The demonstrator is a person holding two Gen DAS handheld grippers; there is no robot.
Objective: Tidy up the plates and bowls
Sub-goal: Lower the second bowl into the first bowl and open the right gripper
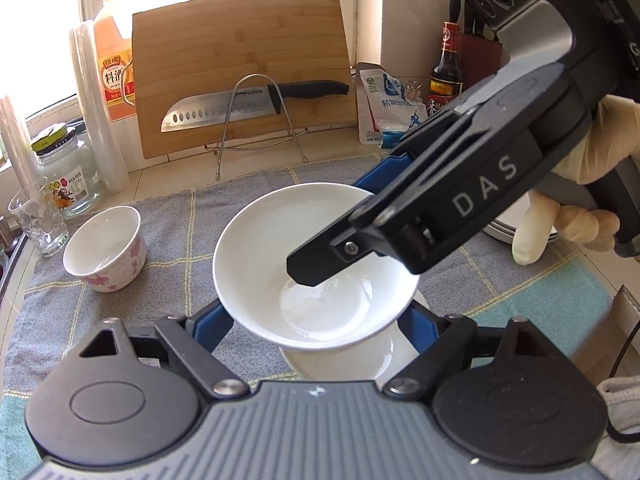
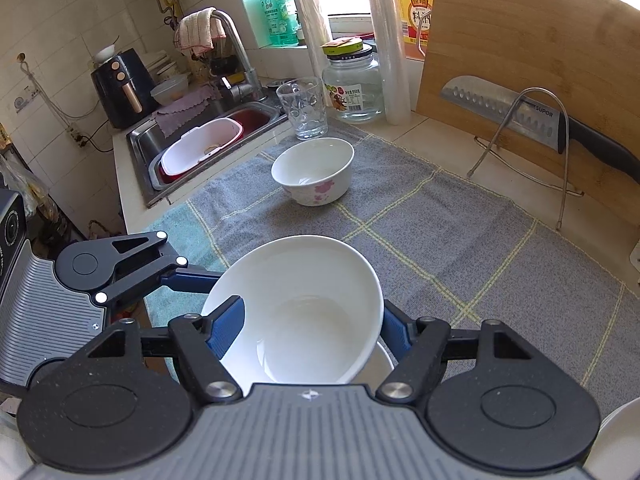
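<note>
White bowl [image 2: 296,312]: plain, glossy, tilted, raised over a second white dish [image 1: 360,356] on the towel.
Right gripper [image 2: 308,328]: one finger inside, one outside the bowl's wall, closed onto it.
Left gripper [image 1: 316,332]: fingers spread wide either side of the bowl; contact unclear.
Floral bowl [image 2: 314,170]: upright, well apart.
Surface: grey checked towel [image 2: 460,248] on a kitchen counter, sink [image 2: 200,140] beside it.

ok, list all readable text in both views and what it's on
"SUPOR": knife blade, both views.
"DAS": body of the right gripper, left wrist view.
"料酒": orange bottle label; its smaller print is too small to read.
Jar label, white pouch, dark sauce bottle, green soap bottle: print blurred, unreadable.
</note>
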